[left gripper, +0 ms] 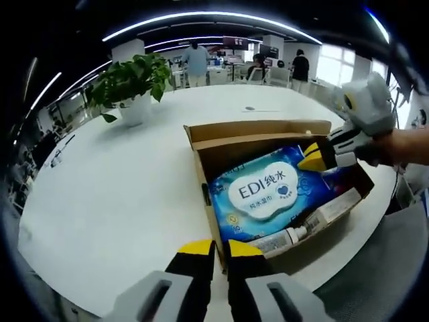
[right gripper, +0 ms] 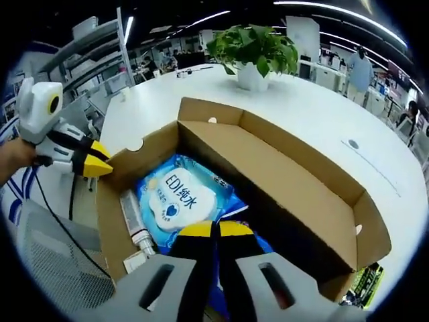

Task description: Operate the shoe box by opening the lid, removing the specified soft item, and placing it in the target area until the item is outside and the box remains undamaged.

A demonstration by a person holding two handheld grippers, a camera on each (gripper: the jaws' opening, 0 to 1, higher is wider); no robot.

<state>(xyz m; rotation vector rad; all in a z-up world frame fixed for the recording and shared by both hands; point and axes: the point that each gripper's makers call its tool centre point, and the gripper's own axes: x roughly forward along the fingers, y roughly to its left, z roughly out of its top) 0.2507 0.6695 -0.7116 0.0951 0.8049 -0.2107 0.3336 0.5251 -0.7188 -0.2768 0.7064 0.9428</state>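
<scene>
An open brown cardboard shoe box (left gripper: pixel 268 131) (right gripper: pixel 281 174) sits on a white table, lid flap folded back. Inside lies a blue pack of wet wipes (left gripper: pixel 268 191) (right gripper: pixel 174 198) with a white cloud label, and beside it a white tube (left gripper: pixel 295 235) (right gripper: pixel 134 221). My left gripper (left gripper: pixel 220 249) (right gripper: pixel 104 166) is at the box's near corner, jaws pressed together on the thin cardboard wall. My right gripper (right gripper: pixel 215 229) (left gripper: pixel 310 159) reaches down into the box, with its yellow tips closed on the edge of the wipes pack.
A potted green plant (left gripper: pixel 131 84) (right gripper: pixel 255 50) stands on the white table (left gripper: pixel 100 188) beyond the box. A grey mesh chair (right gripper: pixel 53 268) is beside the table edge near the box. People stand in the office behind. Something green (right gripper: pixel 365 282) shows by the box's corner.
</scene>
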